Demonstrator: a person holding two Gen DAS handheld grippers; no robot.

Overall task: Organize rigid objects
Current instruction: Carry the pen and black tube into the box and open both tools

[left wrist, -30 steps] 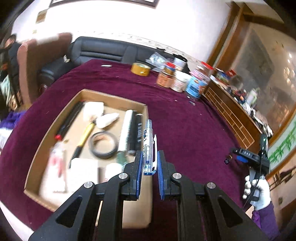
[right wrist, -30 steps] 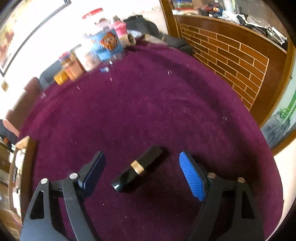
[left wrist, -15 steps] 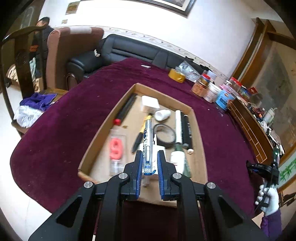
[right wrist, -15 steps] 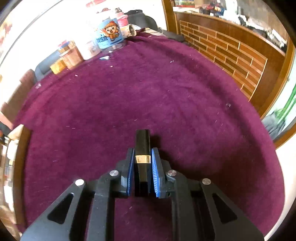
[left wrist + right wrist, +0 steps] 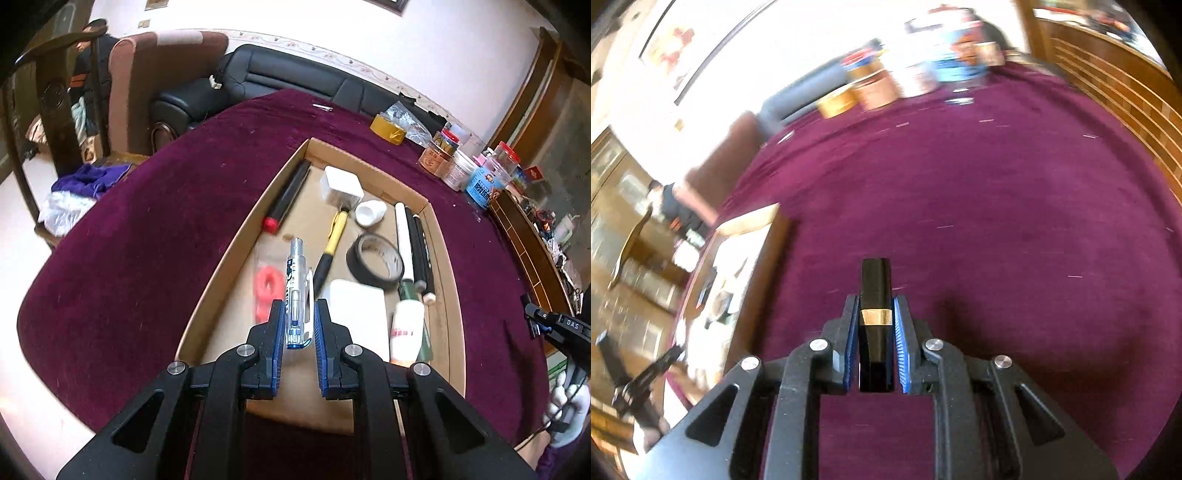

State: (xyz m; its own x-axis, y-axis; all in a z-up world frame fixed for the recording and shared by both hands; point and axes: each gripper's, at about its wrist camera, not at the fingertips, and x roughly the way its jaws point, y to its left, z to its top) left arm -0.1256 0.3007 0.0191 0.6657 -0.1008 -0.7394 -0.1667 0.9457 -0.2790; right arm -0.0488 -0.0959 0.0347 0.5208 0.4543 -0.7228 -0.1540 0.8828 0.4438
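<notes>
In the left wrist view, my left gripper [image 5: 298, 314] is shut on a clear blue-and-white pen [image 5: 296, 291] and holds it over the near end of a cardboard tray [image 5: 236, 243]. The tray holds a black tape roll [image 5: 375, 261], a yellow-black pen [image 5: 331, 246], a white box [image 5: 341, 186], a red ring in a bag [image 5: 267, 290] and several tubes. In the right wrist view, my right gripper [image 5: 874, 314] is shut on a black lipstick tube with a gold band [image 5: 874, 317], above the purple tablecloth. The tray [image 5: 753, 258] lies to its left.
Jars and tins [image 5: 476, 177] and a yellow tape roll [image 5: 388, 129] stand at the table's far right edge. A black sofa [image 5: 280, 85] and a brown chair [image 5: 155, 85] stand behind the table. The right hand-held gripper [image 5: 557, 328] shows at the right.
My left gripper carried the pen from beside the tray's right wall to over the tray. My right gripper closed on the lipstick tube, lifted it and swung left toward the tray.
</notes>
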